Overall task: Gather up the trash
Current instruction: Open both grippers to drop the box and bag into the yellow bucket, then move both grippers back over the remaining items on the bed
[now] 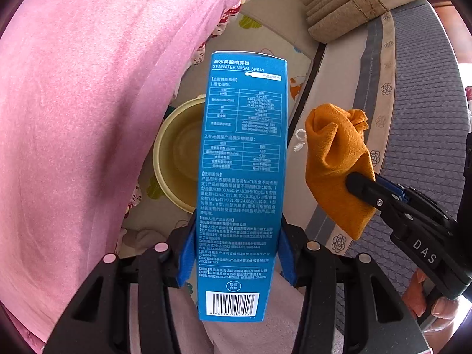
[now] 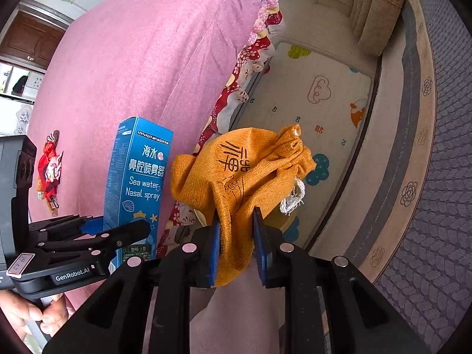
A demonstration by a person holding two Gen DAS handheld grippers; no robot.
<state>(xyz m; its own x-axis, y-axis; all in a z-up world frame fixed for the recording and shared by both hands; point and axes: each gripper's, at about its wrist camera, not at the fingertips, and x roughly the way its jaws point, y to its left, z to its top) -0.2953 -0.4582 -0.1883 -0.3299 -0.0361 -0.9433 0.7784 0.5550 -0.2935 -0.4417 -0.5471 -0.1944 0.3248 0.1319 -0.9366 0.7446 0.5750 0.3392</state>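
A: What was the left claw [image 1: 236, 250] doing?
B: It was pinching a tall blue nasal spray box [image 1: 242, 183] between its 2 blue pads, the box upright above a pale yellow bin [image 1: 174, 159] that stood on the floor mat [image 2: 321, 100] beside the edge of the pink bed [image 2: 132, 73]

A: And the right claw [image 2: 236, 250]?
B: An orange cloth pouch [image 2: 244, 177] hung between its pads; the left pad touched the fabric, but whether the right one still pressed I could not tell. A white drawstring [image 2: 293, 197] dangled from the pouch

A: Anything on the bed?
B: A red wrapper [image 2: 50, 171] lay far over on it
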